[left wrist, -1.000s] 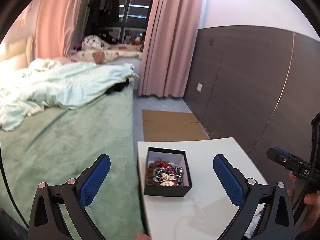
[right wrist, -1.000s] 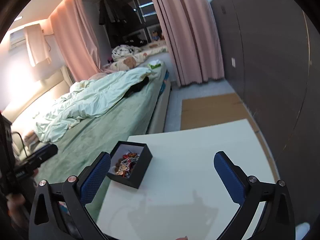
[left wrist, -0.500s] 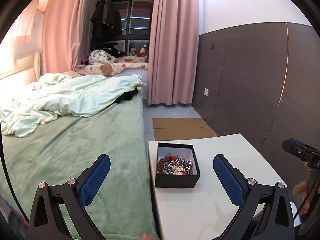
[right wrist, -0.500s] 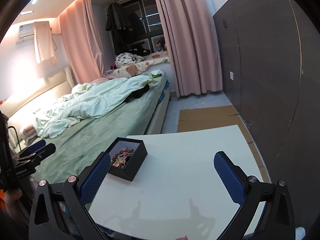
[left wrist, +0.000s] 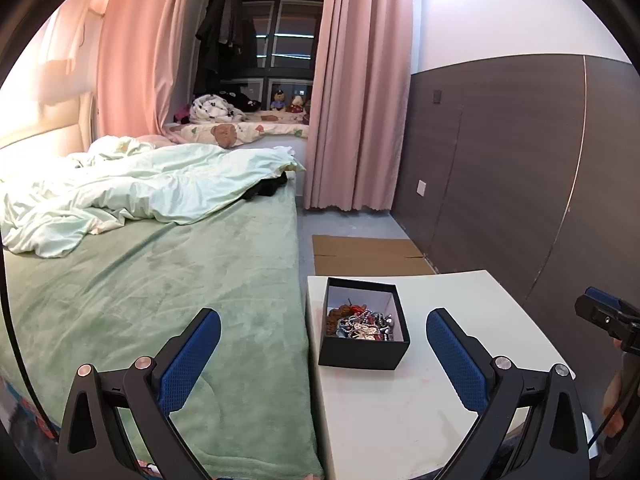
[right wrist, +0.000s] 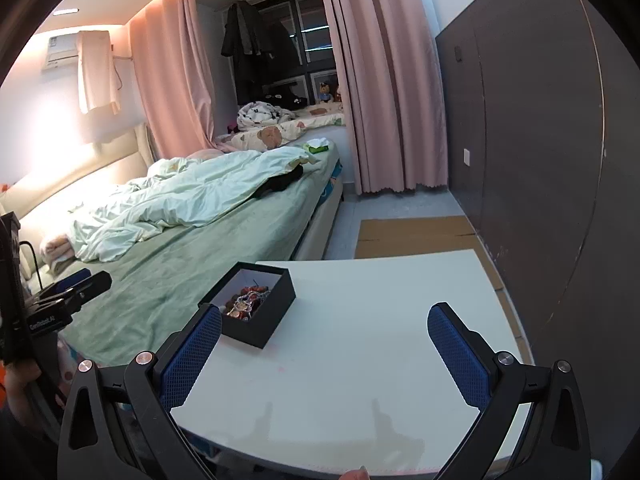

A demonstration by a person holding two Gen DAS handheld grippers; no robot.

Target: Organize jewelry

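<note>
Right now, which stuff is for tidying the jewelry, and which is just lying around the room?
For the job:
black box
tangled jewelry inside it
white table
left gripper, open
right gripper, open

Just lying around:
green bed
crumpled duvet
cardboard on the floor
pink curtains

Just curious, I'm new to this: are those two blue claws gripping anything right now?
Left gripper: open, holding nothing.
Right gripper: open, holding nothing.

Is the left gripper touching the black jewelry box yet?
Apart. In the left wrist view the left gripper has its jaws wide open, and bare table shows between them and the box.
</note>
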